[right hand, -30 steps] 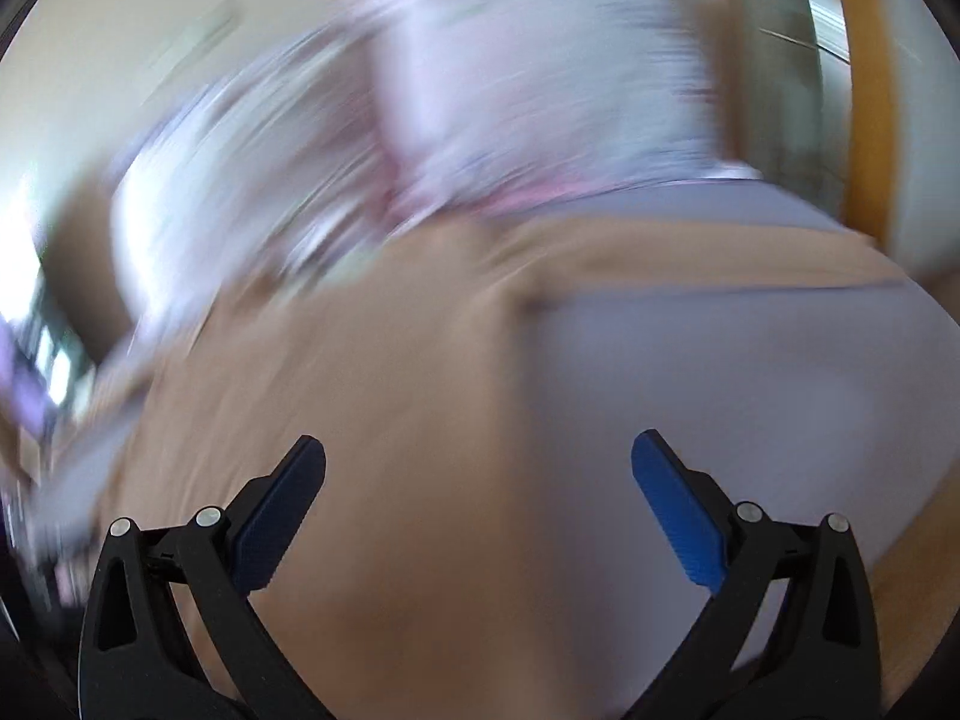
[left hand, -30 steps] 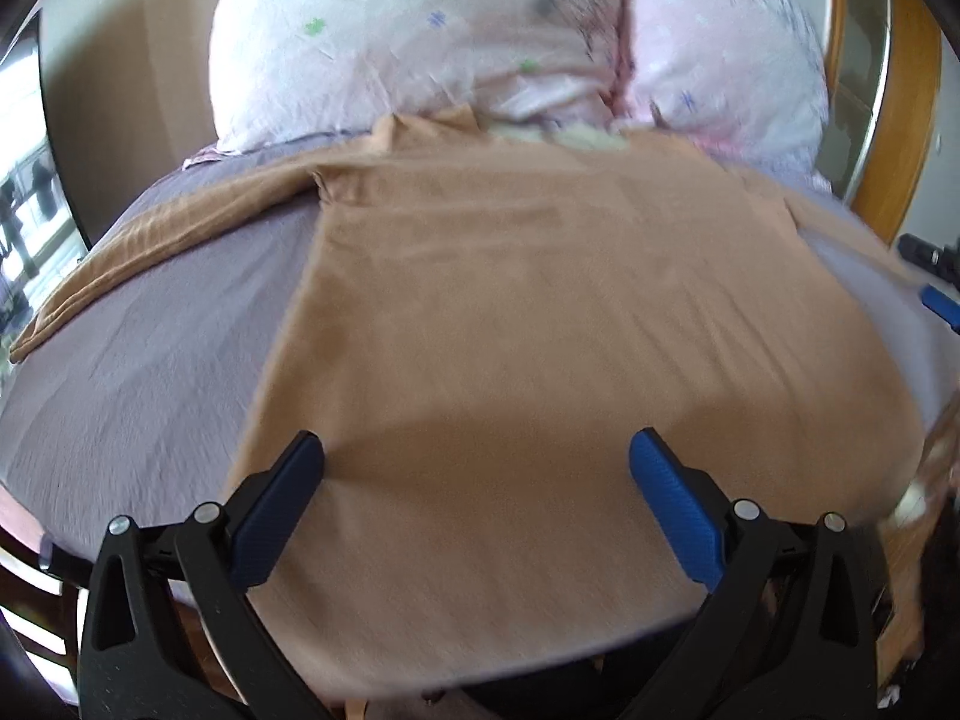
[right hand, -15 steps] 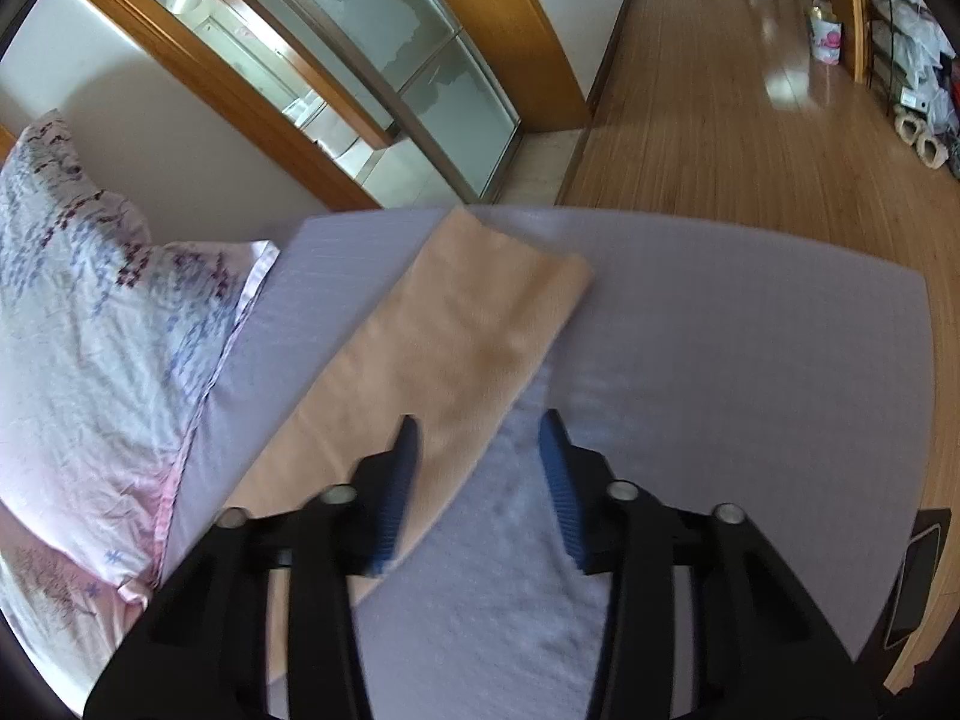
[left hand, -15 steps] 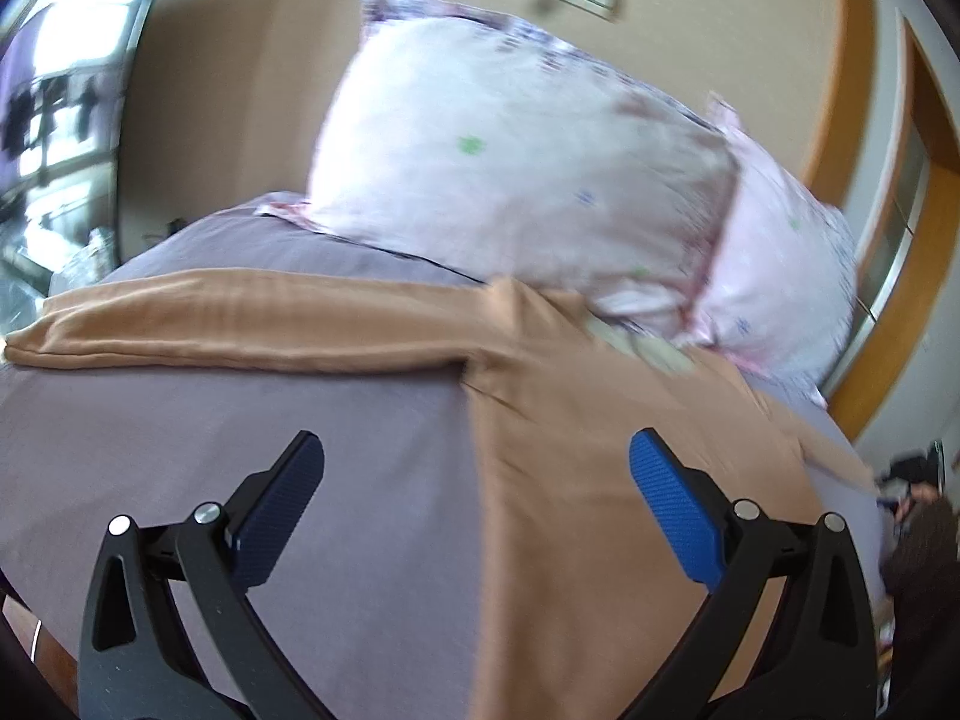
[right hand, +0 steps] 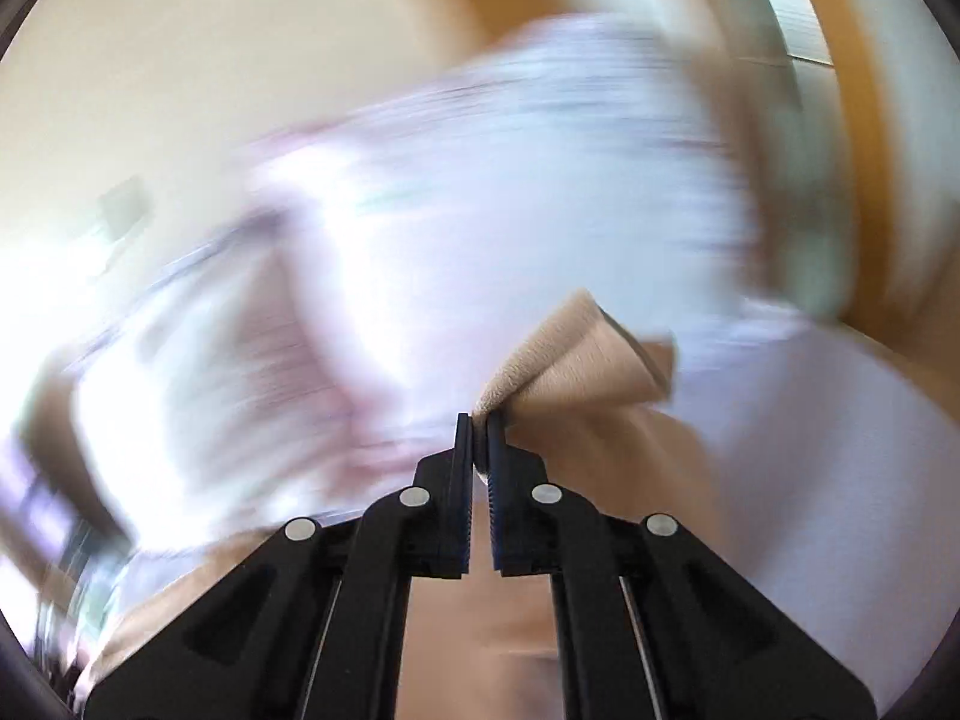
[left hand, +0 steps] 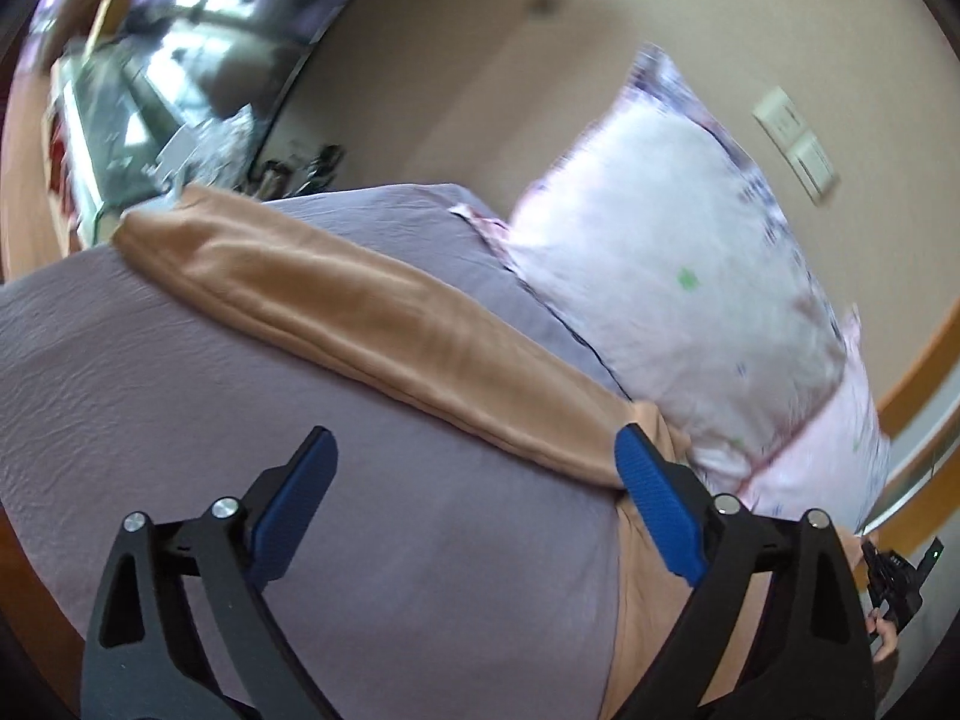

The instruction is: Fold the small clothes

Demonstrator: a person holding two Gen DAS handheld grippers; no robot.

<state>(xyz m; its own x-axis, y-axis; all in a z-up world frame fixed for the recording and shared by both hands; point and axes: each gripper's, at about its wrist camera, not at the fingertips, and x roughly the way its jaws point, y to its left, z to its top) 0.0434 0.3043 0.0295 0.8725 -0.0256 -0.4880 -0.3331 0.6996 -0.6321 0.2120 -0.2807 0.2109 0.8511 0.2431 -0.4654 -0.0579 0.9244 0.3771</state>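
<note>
A bed (left hand: pixel 180 396) with a lilac sheet fills most of the left wrist view, and everything else is placed against it. At the bed's head, against a beige wall (left hand: pixel 468 78), lean two pale floral pillows (left hand: pixel 690 276), one behind the other; a switch plate (left hand: pixel 795 147) sits on the wall above them. Across the sheet lies a tan shirt (left hand: pixel 384 324), its long sleeve stretched flat in a band from the bed's far left edge toward the pillows, where it meets the shirt's body at the bed's near right side, under the camera. Beyond the bed's left edge a window or glass panel shows only as bright blur. The left gripper (left hand: pixel 474 510) hangs over the bare sheet just this side of the sleeve, its blue-padded fingers (left hand: pixel 294 504) spread wide apart and holding nothing; the right-hand pad overlaps the spot where sleeve joins body, though whether it touches the cloth cannot be told. In the right wrist view the bed, pillows and wall are smeared by motion blur, yet the right gripper (right hand: pixel 478 420) is sharp: its jaws are clamped together on a bunched fold of the tan shirt (right hand: pixel 576 360), which rises past the fingertips and trails down to the right over the sheet (right hand: pixel 810 480).
</note>
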